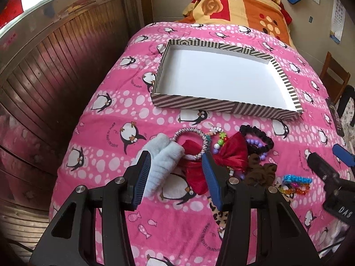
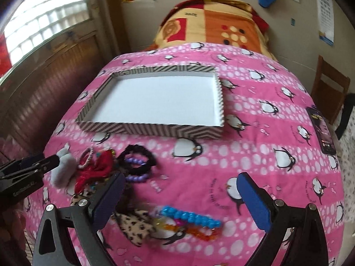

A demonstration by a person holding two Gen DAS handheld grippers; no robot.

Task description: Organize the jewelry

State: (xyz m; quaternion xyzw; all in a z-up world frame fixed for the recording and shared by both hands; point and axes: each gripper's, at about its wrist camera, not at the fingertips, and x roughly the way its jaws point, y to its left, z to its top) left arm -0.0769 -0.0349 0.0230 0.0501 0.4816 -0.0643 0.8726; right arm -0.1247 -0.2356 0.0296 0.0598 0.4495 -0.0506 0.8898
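Nearest, the left tongs (image 1: 176, 168) stand released, jaws spread either side of a fluffy band (image 1: 162, 161) and a red bow (image 1: 230, 155). The right tongs (image 2: 180, 199) are also released, wide apart over blue beads (image 2: 190, 217) beside a leopard scrunchie (image 2: 135, 226). The jewelry heap, with a black scrunchie (image 2: 138, 159), lies on the pink bed (image 2: 255, 155) just short of the striped tray (image 1: 195, 104). Right of the tray is open quilt, out to a phone (image 2: 321, 130) at the bed's edge.
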